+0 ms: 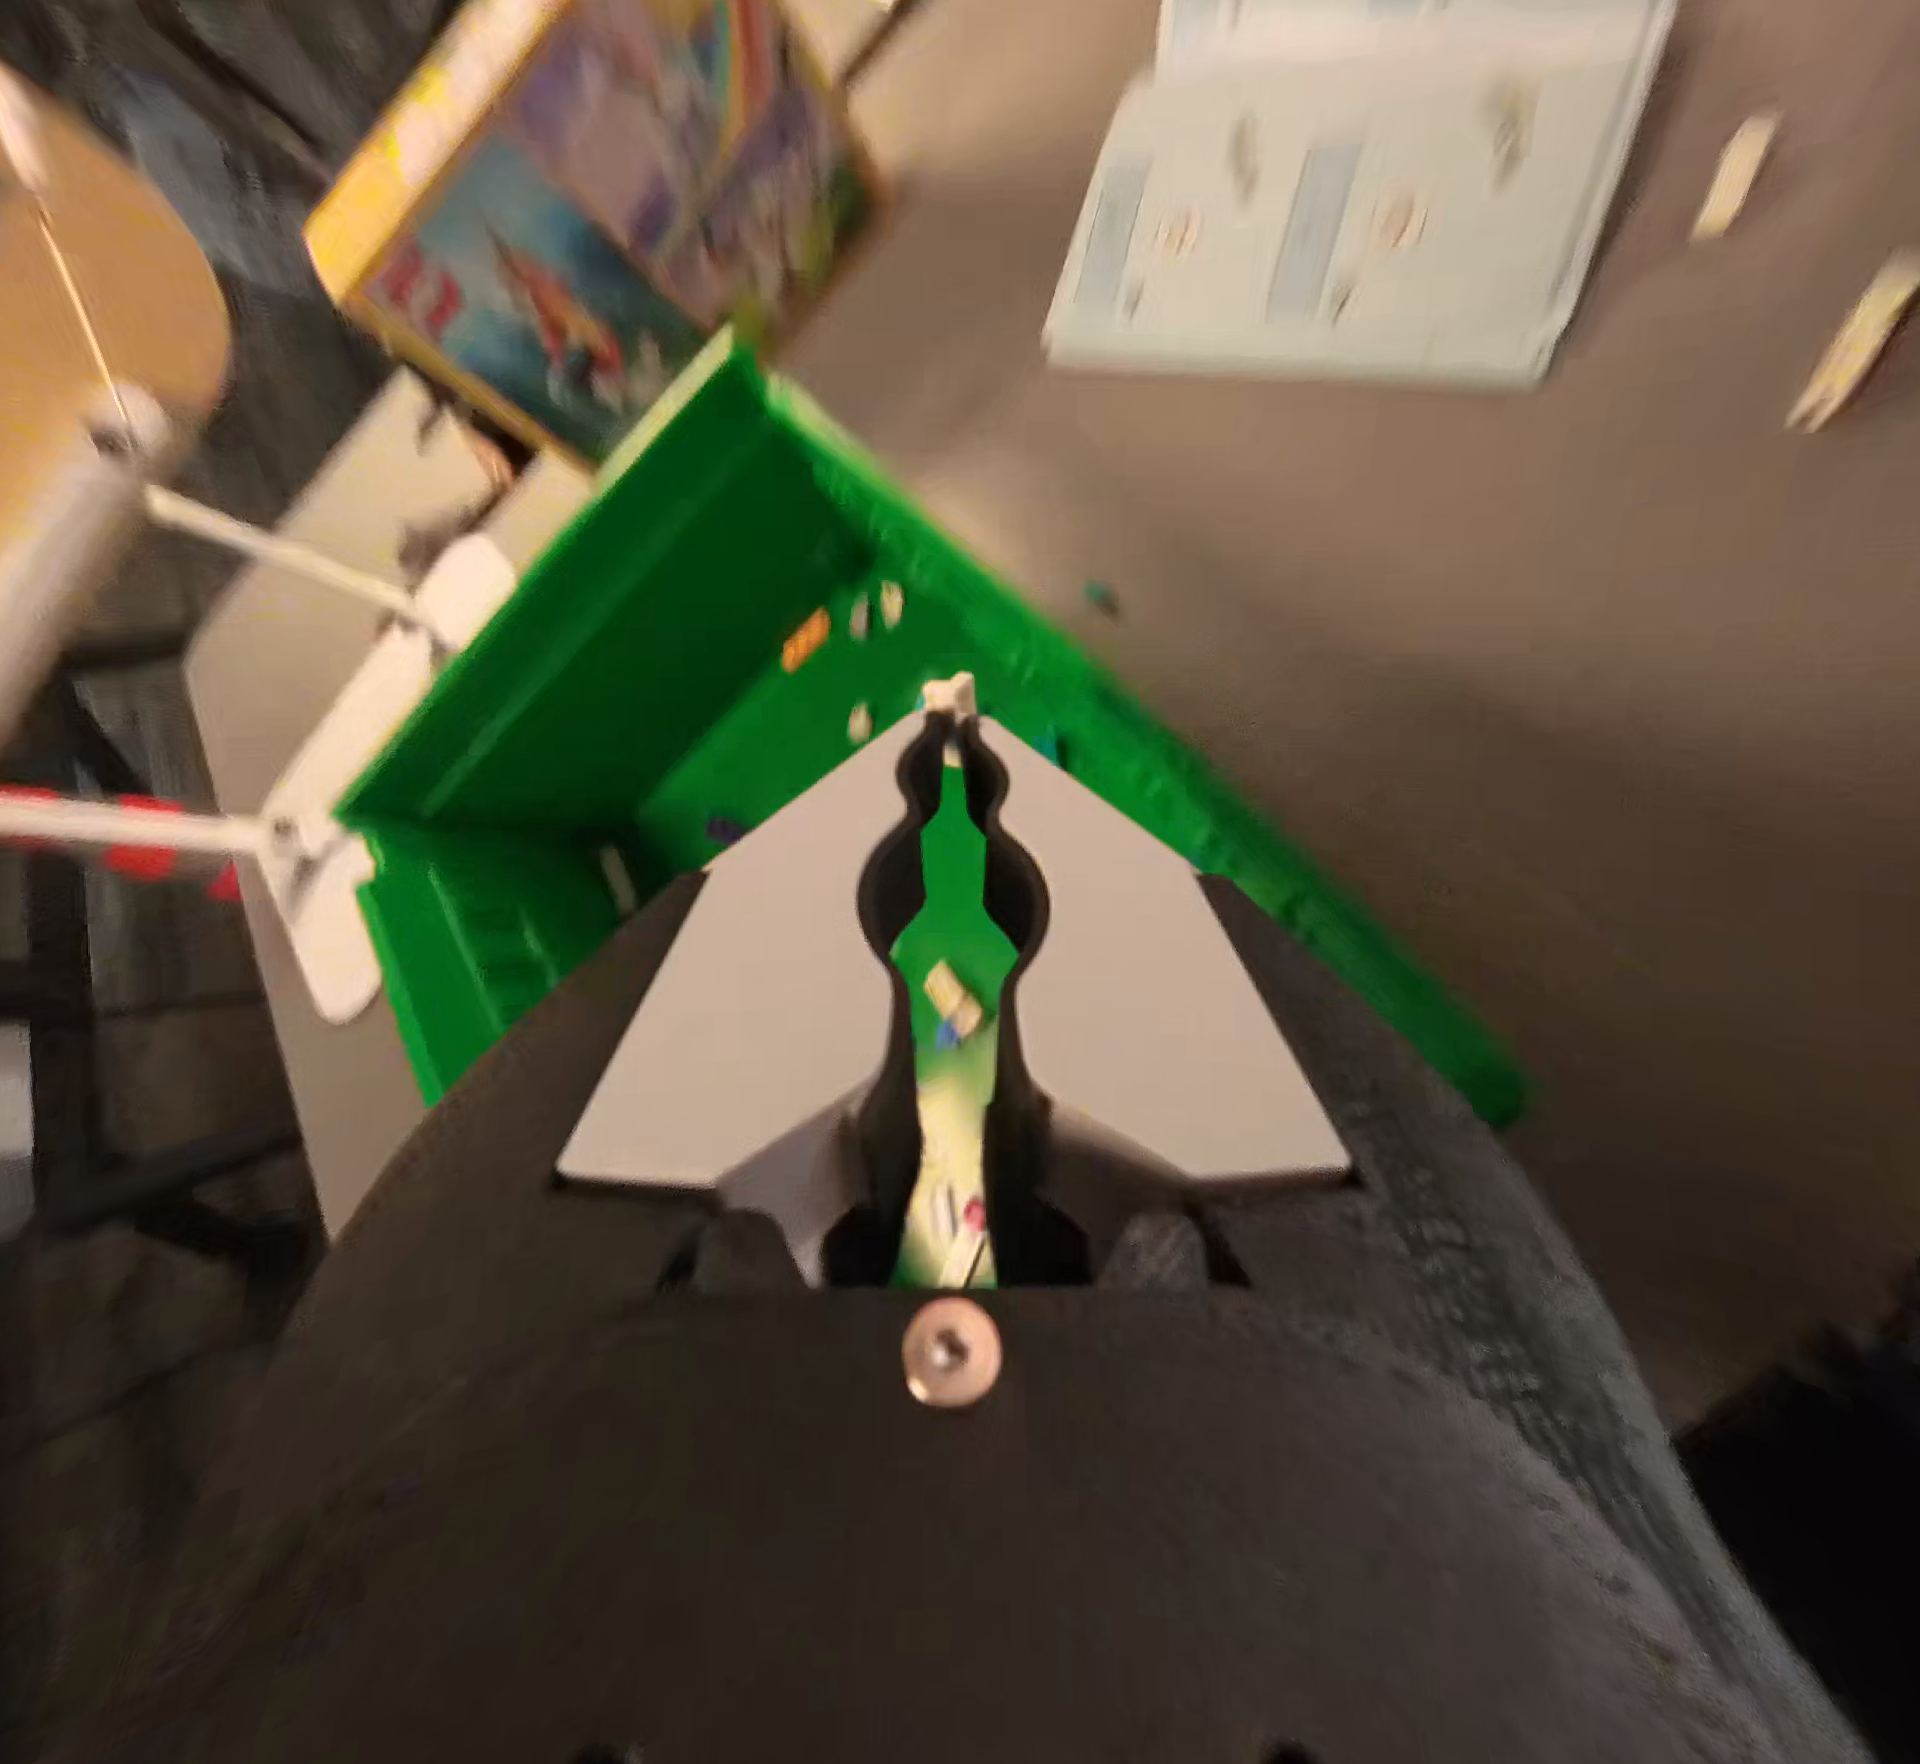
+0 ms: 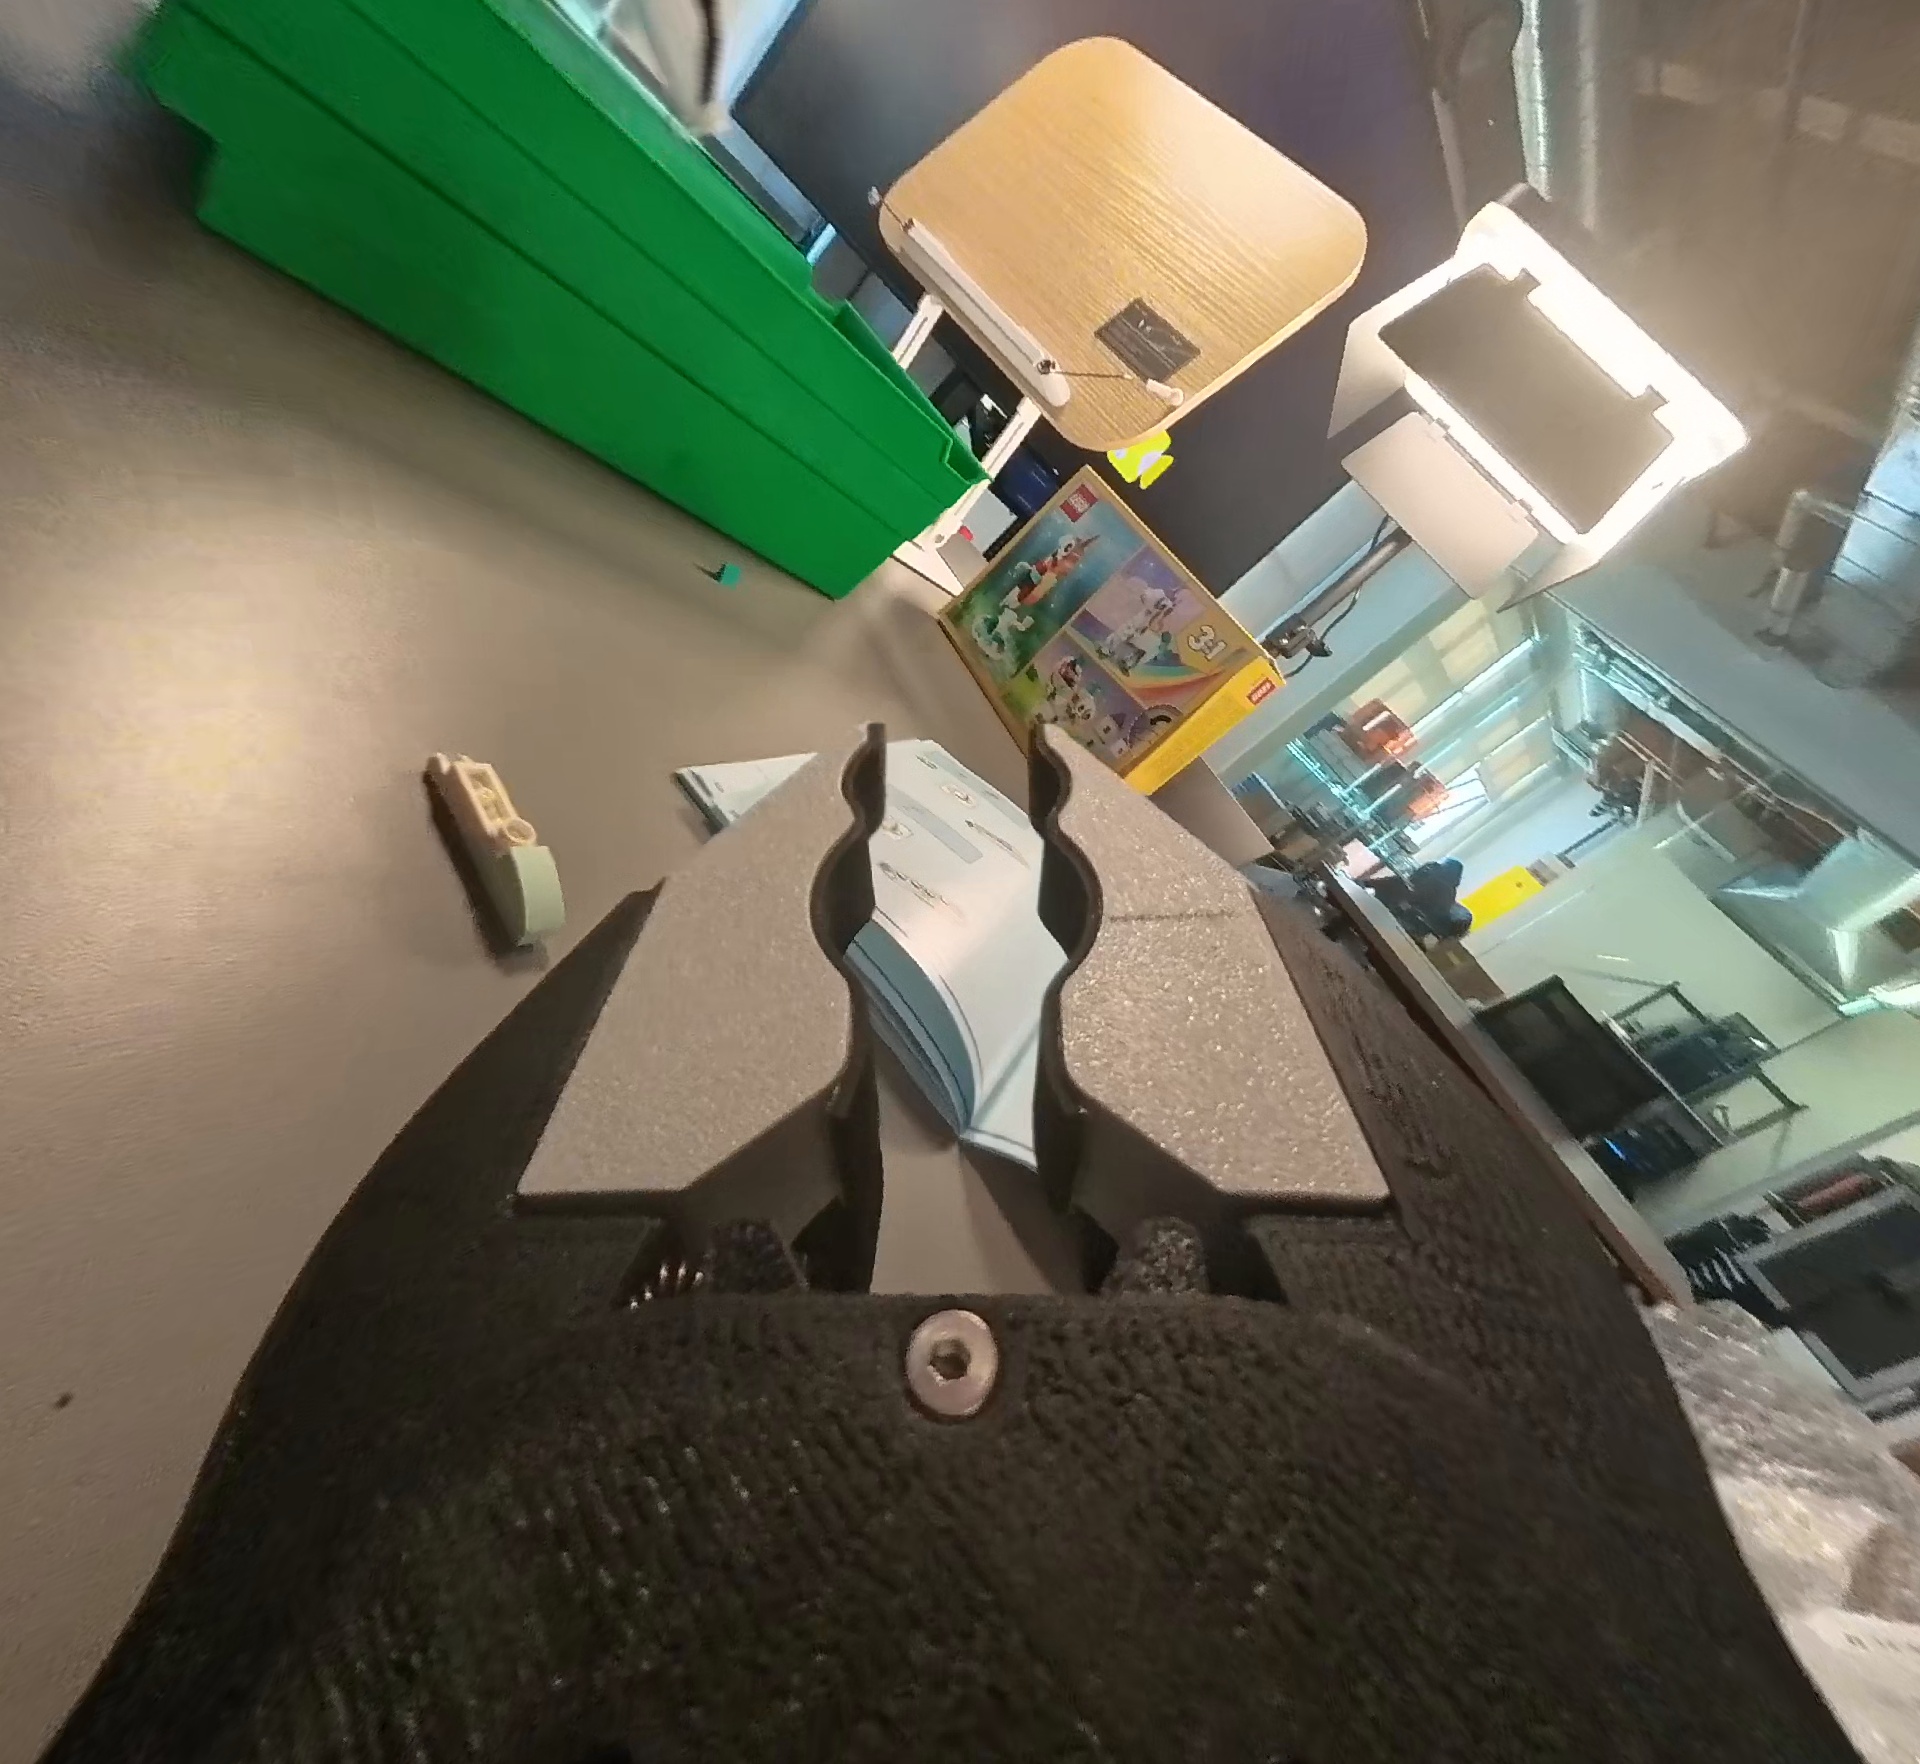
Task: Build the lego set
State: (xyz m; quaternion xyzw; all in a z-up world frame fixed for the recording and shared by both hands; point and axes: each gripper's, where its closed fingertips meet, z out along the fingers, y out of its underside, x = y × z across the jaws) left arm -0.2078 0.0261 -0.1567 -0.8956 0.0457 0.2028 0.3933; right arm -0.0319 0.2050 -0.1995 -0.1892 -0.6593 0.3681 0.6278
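Note:
My left gripper (image 1: 953, 715) is shut on a small white lego piece (image 1: 952, 694) and holds it above the green tray (image 1: 623, 634), which has several small loose pieces in it. The view is blurred by motion. My right gripper (image 2: 954, 746) is open and empty, low over the grey table, with the open instruction booklet (image 2: 951, 893) between and beyond its fingers. A small cream and pale-green lego assembly (image 2: 497, 847) lies on the table just left of the right gripper. It also shows in the left wrist view (image 1: 1733, 174), beside the booklet (image 1: 1382, 104).
The lego box (image 2: 1112, 634) stands at the table's far edge, also in the left wrist view (image 1: 613, 156). The green tray's outer wall (image 2: 540, 260) runs along the left. A small teal piece (image 2: 724, 574) lies by the tray. A wooden-topped stand (image 2: 1122, 239) is beyond.

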